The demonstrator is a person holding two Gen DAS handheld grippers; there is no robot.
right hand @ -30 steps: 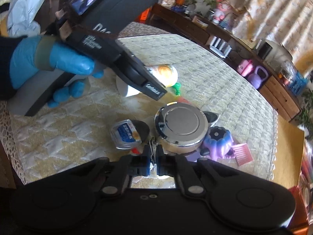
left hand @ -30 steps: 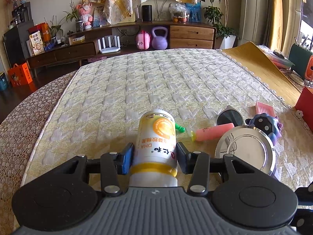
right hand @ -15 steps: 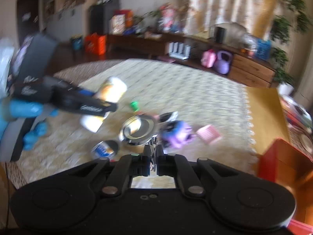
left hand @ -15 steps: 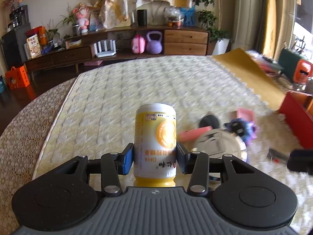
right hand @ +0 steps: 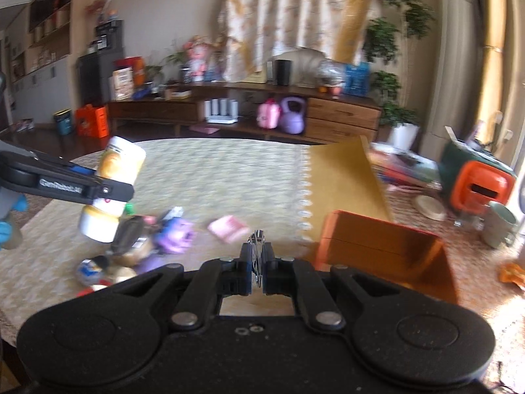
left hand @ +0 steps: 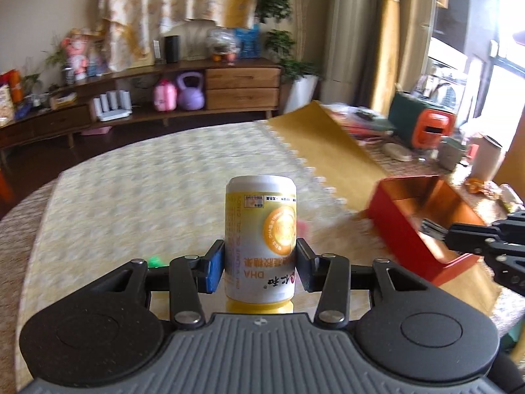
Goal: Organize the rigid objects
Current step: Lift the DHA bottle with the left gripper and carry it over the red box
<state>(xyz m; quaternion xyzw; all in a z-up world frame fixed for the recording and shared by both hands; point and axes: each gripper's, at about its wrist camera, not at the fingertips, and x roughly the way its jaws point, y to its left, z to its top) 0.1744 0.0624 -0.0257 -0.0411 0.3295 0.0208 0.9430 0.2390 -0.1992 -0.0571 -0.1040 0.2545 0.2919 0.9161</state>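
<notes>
Left wrist view: my left gripper [left hand: 261, 264] was clamped on the white and yellow bottle [left hand: 261, 239], held clear above the quilted bench [left hand: 131, 180]. To its right stood the open red box [left hand: 393, 220] on the bench, with my right gripper at the frame's edge. In the right wrist view, my right gripper [right hand: 257, 271] was pinched together on a small metal clip [right hand: 257, 239], the loose toys [right hand: 174, 233] lying left of it.
</notes>
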